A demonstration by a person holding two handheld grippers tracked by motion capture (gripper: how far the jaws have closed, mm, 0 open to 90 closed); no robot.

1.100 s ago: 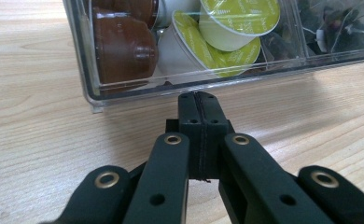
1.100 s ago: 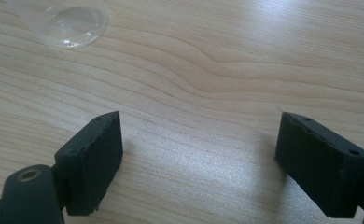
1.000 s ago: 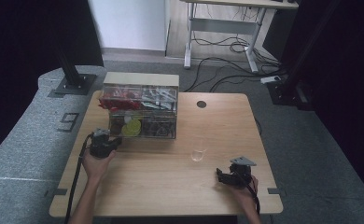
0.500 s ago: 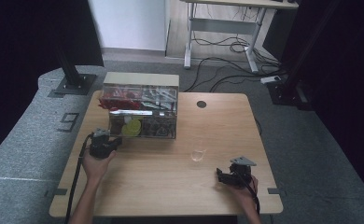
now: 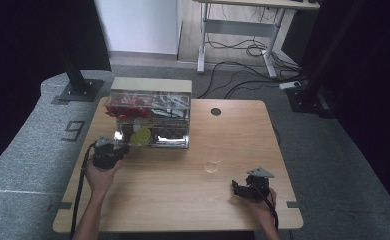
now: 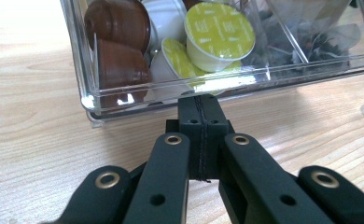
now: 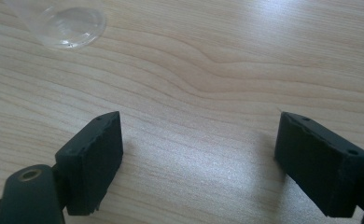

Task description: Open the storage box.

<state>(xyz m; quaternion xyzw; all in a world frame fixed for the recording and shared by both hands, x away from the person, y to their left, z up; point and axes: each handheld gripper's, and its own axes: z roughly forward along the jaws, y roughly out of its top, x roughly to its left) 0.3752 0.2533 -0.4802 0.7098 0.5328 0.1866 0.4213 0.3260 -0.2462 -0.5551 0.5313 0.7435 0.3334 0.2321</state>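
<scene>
A clear plastic organizer box (image 5: 149,119) stands at the table's back left. Its lower left drawer (image 6: 124,100) holds brown capsules (image 6: 117,44) and yellow-lidded capsules (image 6: 220,35). My left gripper (image 5: 108,152) sits just in front of that drawer. Its jaws are pressed together, and the left gripper's tip (image 6: 202,105) touches the drawer's front bottom edge. I cannot see anything between them. My right gripper (image 5: 248,188) rests near the front right, and the right gripper (image 7: 201,154) is open over bare wood. A small clear cup (image 5: 213,165) lies on the table, and the same cup (image 7: 61,21) lies ahead of the right jaws.
The box's other compartments hold red packets (image 5: 125,106) and dark items (image 6: 311,39). A round cable hole (image 5: 216,111) is in the wooden table (image 5: 183,200) at the back. Grey floor and black stands surround the table.
</scene>
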